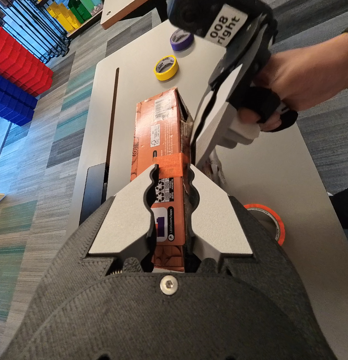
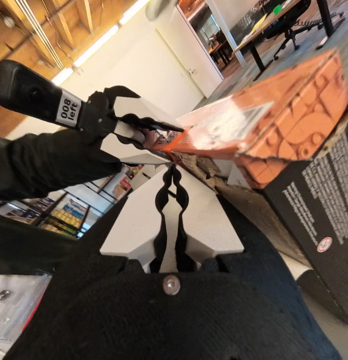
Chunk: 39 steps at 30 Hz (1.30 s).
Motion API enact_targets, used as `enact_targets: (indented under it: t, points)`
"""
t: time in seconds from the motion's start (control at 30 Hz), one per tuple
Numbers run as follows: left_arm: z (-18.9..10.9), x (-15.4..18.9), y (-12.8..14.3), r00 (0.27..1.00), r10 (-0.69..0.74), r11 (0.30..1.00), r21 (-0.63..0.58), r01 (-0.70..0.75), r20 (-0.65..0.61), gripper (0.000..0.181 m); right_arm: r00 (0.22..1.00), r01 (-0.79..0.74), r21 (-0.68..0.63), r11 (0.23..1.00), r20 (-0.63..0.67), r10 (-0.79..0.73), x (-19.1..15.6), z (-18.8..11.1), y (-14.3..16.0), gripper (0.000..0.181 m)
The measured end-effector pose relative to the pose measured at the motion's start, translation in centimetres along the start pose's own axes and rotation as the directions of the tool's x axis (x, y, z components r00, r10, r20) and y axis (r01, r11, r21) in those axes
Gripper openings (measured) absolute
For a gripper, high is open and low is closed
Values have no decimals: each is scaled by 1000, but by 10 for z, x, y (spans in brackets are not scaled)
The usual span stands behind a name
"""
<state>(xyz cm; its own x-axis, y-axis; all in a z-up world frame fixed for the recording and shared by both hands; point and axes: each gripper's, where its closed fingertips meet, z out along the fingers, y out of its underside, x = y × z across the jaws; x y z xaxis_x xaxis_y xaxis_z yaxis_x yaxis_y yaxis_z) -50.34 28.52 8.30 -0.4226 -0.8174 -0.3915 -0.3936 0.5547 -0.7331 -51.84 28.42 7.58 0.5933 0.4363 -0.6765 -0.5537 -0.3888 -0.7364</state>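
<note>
Left gripper (image 1: 172, 167), lower centre of its view: fingers straddle and clamp the narrow upper face of an orange box (image 1: 159, 140), tips at a strip of orange tape (image 1: 169, 163) across it. Right gripper (image 2: 172, 171), centre of its own view: fingers pressed together at the box's torn side edge; whether they pinch anything cannot be told. Box stands on a grey table (image 1: 257, 175). Yellow tape roll (image 1: 166, 67) and purple tape roll (image 1: 182, 40) lie above the box; an orange tape roll (image 1: 274, 224) lies at lower right.
</note>
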Motion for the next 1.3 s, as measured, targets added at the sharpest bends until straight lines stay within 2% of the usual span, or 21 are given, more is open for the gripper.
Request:
enact_targets:
  t: [0.13, 0.27, 0.4, 0.5, 0.67, 0.8, 0.93, 1.07, 1.2, 1.3]
  points:
    - [-1, 0, 0, 1000, -17, 1000, 2, 17, -12, 27, 986, 142, -62, 988, -80, -147, 2, 1, 1, 0]
    - [-2, 0, -1, 998, -50, 999, 5, 51, -46, 28, 993, 93, -28, 995, -72, -95, 0, 2, -1, 0]
    - [-4, 1, -3, 993, -80, 996, 25, 83, -86, 25, 991, 114, -15, 993, -68, -115, -3, 3, -4, 0]
    - [-7, 2, -7, 975, -163, 985, 38, 171, -152, 26, 995, 82, 13, 997, -49, -82, -3, 3, -6, 0]
    - [-6, 7, -8, 962, -170, 985, -8, 172, -214, 22, 1000, 19, 164, 986, -19, -17, -4, -4, -32, 0]
    - [-7, 4, -8, 958, -190, 980, 9, 197, -216, 21, 997, 75, 98, 992, -6, -75, -7, -5, -28, 0]
    - [-8, 2, -10, 936, -243, 968, -1, 251, -254, 20, 997, 70, 73, 995, -14, -70, 0, -15, -16, 0]
    - [-9, -1, -12, 889, -332, 939, -20, 343, -315, 14, 995, 101, -46, 994, -3, -101, 0, -4, 5, 0]
    - [-8, -1, -10, 895, -311, 948, -36, 316, -320, 15, 993, 111, -29, 993, 33, -110, -9, 9, -13, 0]
    - [-9, -3, -12, 877, -350, 932, -28, 362, -330, 15, 994, 89, -25, 996, 61, -87, -9, 8, -12, 0]
